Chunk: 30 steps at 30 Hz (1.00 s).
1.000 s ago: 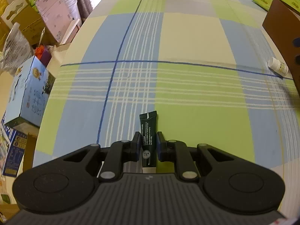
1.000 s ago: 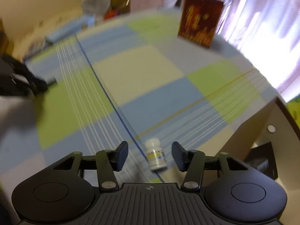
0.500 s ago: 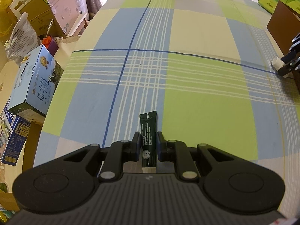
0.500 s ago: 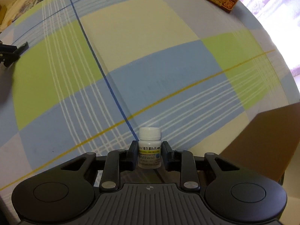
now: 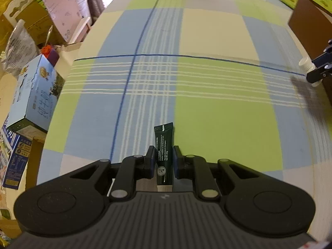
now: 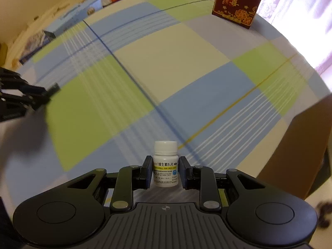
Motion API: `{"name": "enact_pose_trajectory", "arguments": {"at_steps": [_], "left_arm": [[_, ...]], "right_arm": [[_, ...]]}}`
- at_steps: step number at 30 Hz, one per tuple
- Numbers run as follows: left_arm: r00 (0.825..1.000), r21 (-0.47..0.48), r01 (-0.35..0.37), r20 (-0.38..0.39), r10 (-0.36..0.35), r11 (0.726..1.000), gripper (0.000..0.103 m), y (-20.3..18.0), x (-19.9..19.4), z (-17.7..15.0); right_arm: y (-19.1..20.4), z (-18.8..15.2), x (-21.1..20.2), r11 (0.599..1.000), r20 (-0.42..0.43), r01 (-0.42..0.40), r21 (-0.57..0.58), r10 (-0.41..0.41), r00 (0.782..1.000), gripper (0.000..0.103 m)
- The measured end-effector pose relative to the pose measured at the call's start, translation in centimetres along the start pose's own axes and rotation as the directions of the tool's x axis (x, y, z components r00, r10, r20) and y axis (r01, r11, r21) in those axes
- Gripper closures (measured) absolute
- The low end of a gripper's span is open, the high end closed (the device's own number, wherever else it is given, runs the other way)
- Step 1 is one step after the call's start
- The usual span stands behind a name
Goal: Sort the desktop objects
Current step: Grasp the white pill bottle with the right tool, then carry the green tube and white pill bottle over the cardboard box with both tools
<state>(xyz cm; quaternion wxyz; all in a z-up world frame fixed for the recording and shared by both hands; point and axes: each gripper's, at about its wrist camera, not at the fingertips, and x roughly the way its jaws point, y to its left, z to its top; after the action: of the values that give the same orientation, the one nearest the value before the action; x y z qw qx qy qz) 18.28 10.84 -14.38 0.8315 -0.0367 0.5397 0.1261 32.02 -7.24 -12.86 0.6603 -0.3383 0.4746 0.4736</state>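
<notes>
Vitamin bottle and dark green tube are each clamped in a claw, so two pickups are judged done, while placing them is judged still to come. No sorted pile is shown, and the share of the task left cannot be told.

Nearest in the right wrist view, the right gripper is closed on the labelled body of the white bottle, pads touching both sides. The bottle's long axis runs forward along the fingers, white cap leading, above the checked tablecloth. Just right of the bottle a brown cardboard box is seen; far beyond the bottle a red gift box stands.

In the left wrist view, the left gripper is shut on the tube, which is held above the cloth. Its long axis also runs forward, flat crimped end leading, pale cap end back between the fingers.
</notes>
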Motion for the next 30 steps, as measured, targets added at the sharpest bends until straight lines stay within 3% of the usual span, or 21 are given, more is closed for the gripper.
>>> {"name": "enact_pose_trajectory", "arguments": {"at_steps": [10,20,30], "left_arm": [[0.994,0.119,0.109,-0.001,-0.11,0.987,0.09,-3.9,-1.2,-2.2],[0.994,0.148,0.101,-0.049,-0.095,0.984,0.089,-4.5,-1.6,-2.7],[0.994,0.175,0.105,-0.047,-0.098,0.979,0.091,-5.8,-2.4,-3.9]], "right_arm": [[5.2,-6.2,-3.3,0.985,0.097,-0.042,0.169,0.025,0.995,0.079],[5.7,-12.4,-5.4,0.922,0.117,-0.018,0.386,-0.029,0.993,0.079],[6.0,-15.7,-6.9,0.89,0.122,0.0,0.457,-0.063,0.991,0.079]]}}
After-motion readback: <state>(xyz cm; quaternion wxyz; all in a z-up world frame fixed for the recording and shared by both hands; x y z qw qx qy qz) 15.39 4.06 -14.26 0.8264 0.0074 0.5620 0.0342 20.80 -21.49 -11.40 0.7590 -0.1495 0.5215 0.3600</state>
